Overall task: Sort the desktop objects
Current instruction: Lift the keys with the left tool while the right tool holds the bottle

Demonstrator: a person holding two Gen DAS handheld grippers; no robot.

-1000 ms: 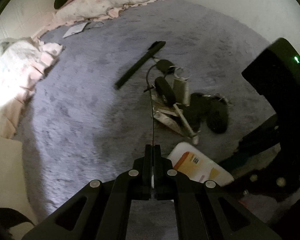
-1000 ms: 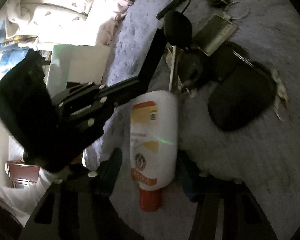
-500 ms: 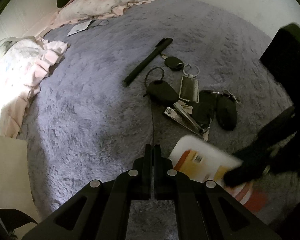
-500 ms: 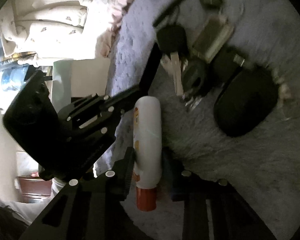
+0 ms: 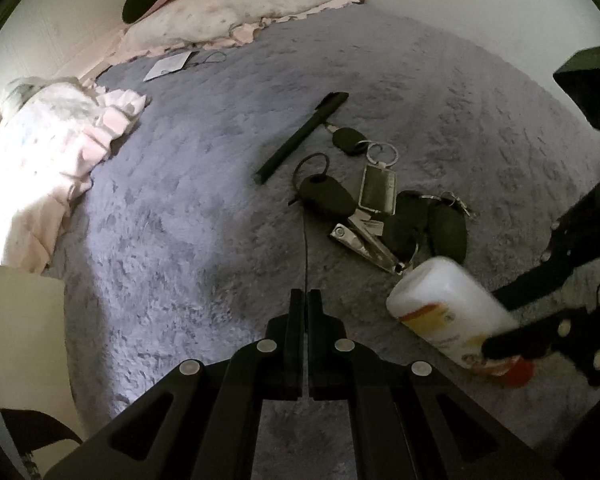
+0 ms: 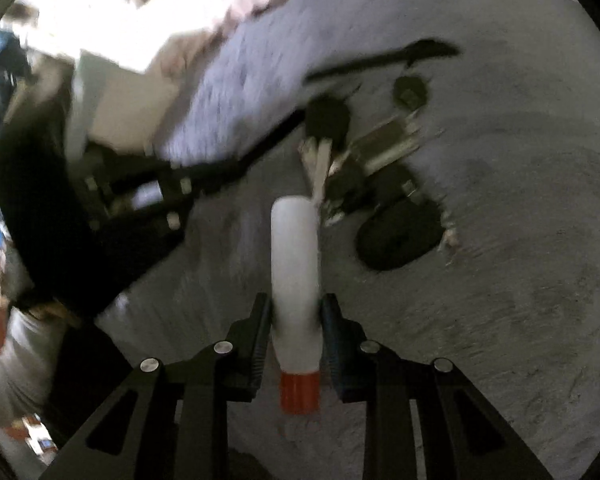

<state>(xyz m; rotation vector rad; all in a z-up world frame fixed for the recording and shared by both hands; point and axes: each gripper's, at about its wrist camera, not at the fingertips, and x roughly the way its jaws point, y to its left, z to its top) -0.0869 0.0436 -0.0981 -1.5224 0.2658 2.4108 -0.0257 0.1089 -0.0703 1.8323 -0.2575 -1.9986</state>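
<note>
My right gripper (image 6: 295, 312) is shut on a white bottle (image 6: 295, 264) with a red cap, held near the cap end above the grey fluffy blanket (image 6: 500, 280). The bottle also shows in the left wrist view (image 5: 448, 312), lifted and tilted, with the right gripper (image 5: 508, 332) on it. My left gripper (image 5: 305, 300) is shut and empty, hovering over the blanket (image 5: 180, 220). Ahead of it lie a black pen (image 5: 300, 138), a key bunch with black fobs (image 5: 380, 204) and a nail clipper (image 5: 364, 246).
Pink frilly pillows lie at the back (image 5: 240, 12) and left (image 5: 48, 152) of the blanket. A white card with a cord (image 5: 168, 67) lies near the back pillow. A pale box edge (image 5: 16, 320) stands at the left.
My right gripper closed on the white bottle, turned it onto its narrow side and lifted it off the blanket. The left gripper stayed shut and rose back a little.
</note>
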